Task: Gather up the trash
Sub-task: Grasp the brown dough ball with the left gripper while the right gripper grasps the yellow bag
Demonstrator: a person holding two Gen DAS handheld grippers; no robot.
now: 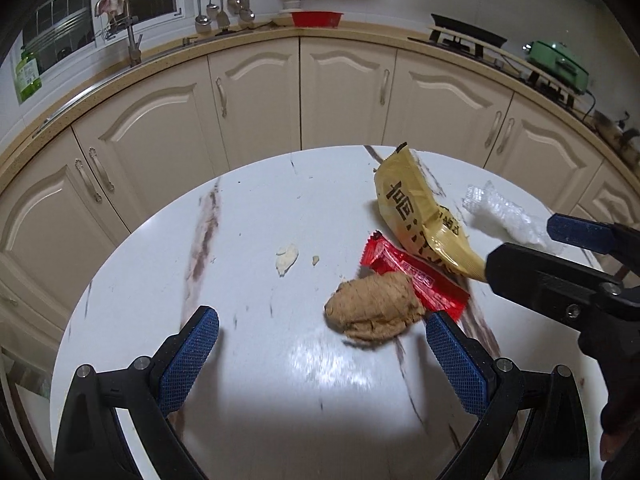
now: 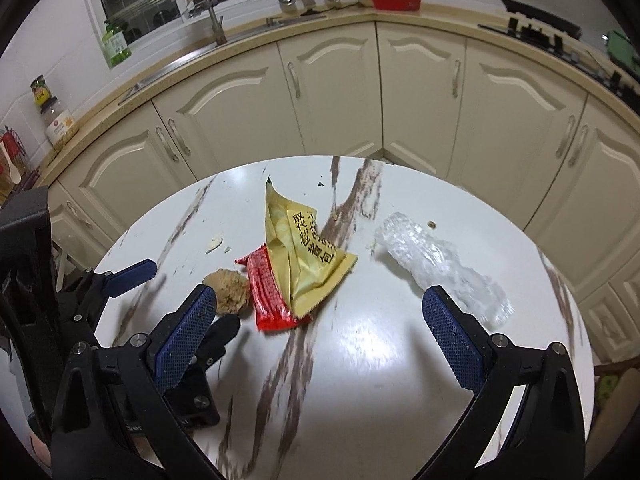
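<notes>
Trash on round table [image 1: 256, 360], both grippers spread wide, empty.
Yellow wrapper [image 2: 304, 256] overlapping red wrapper [image 2: 269, 292]; brown lump [image 1: 374, 308] beside; clear plastic [image 2: 440, 268] apart.

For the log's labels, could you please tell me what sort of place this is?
A home kitchen, most likely: a sink tap under a window, ladles hanging on the wall, a stove on the counter, and cabinets beyond a round table.
</notes>
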